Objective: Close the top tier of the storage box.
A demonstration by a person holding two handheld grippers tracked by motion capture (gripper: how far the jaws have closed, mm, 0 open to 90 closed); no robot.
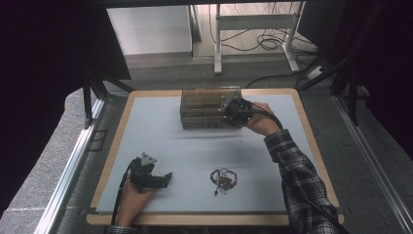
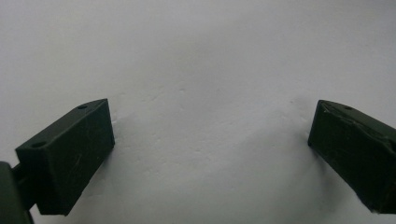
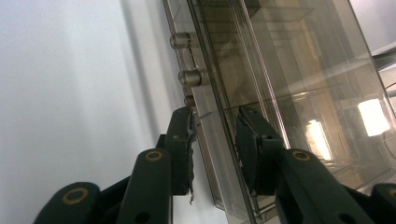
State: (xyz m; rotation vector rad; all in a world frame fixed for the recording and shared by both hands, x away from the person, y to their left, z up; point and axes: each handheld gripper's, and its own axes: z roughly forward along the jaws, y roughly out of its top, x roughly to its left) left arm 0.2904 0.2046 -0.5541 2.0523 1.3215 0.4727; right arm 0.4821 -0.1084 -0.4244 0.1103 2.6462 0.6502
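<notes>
Smoky clear plastic is what's being pinched; the organizer box [image 3: 289, 84] sits at the table's far edge, its lid edge clamped in the right gripper [image 3: 215, 149]; thin grip, so slipping or slamming could be expected; left gripper [image 2: 210, 154] is spread wide, nothing held.

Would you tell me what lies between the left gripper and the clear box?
Nothing: in the high view, bare table separates the left gripper from the clear box.
</notes>
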